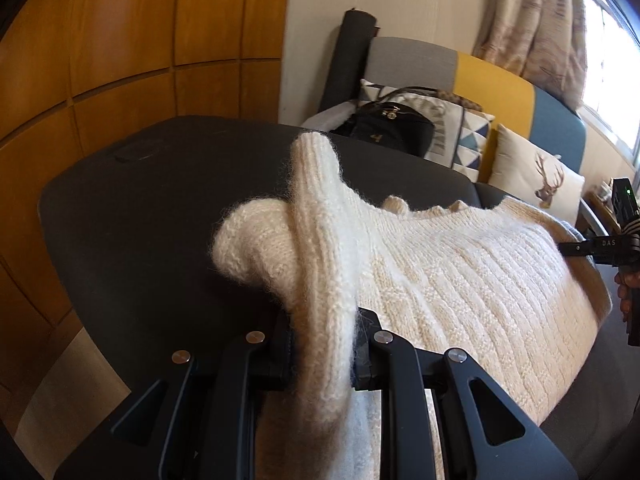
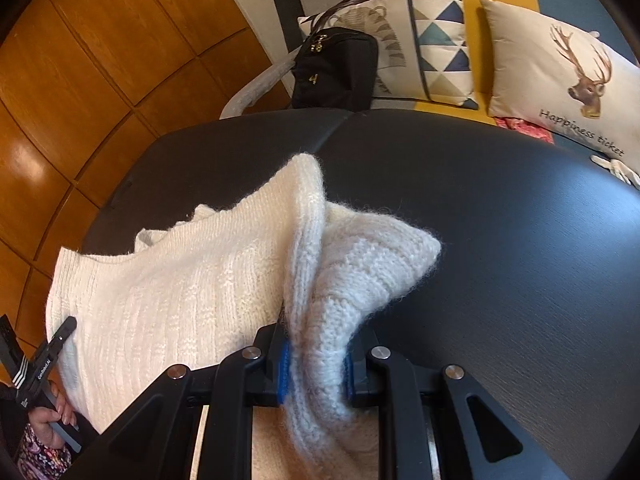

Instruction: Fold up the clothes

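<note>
Both tongs are clamped on the cream knit sweater (image 1: 420, 272): the left gripper (image 1: 322, 344) and right gripper (image 2: 316, 364) each pinch a bunched edge. It stretches between them across the black table (image 2: 500, 240), equally near both hands.

A dark, matte table (image 2: 500, 216) with rounded corners carries the things. A cream knitted sweater (image 2: 168, 292) lies spread on it, its body flat on the side of the table nearest the wooden wall panels (image 2: 80, 80), with bunched edges lifted off the surface.
</note>
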`<state>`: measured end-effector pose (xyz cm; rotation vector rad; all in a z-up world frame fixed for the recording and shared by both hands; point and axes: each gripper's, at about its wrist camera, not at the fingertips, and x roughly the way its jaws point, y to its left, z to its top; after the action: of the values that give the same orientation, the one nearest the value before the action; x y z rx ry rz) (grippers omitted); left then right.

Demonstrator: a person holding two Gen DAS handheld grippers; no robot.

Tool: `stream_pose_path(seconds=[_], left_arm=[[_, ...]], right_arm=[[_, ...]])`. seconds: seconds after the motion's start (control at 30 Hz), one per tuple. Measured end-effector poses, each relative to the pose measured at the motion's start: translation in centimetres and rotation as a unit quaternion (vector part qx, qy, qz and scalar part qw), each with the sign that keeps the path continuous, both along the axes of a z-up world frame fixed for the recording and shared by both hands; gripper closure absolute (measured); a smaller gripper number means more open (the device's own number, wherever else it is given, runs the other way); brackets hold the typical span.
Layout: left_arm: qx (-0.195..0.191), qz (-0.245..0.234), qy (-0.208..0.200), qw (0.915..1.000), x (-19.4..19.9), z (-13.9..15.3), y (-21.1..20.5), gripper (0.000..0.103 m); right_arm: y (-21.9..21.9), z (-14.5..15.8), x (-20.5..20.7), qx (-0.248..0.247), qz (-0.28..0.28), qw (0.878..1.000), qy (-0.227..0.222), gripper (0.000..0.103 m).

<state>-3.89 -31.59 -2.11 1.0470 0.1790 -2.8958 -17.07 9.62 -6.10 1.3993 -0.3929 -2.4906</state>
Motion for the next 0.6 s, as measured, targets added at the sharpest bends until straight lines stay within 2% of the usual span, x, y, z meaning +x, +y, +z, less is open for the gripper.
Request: stream_pose_path(seconds=[0.6], left_arm=[[0.014, 0.087, -0.021, 0.9959, -2.9, -2.2, -7.9, 0.082]], right_arm=[[-8.9, -1.1, -7.7, 0.019, 0.028, 0.999, 0.0, 0.085]])
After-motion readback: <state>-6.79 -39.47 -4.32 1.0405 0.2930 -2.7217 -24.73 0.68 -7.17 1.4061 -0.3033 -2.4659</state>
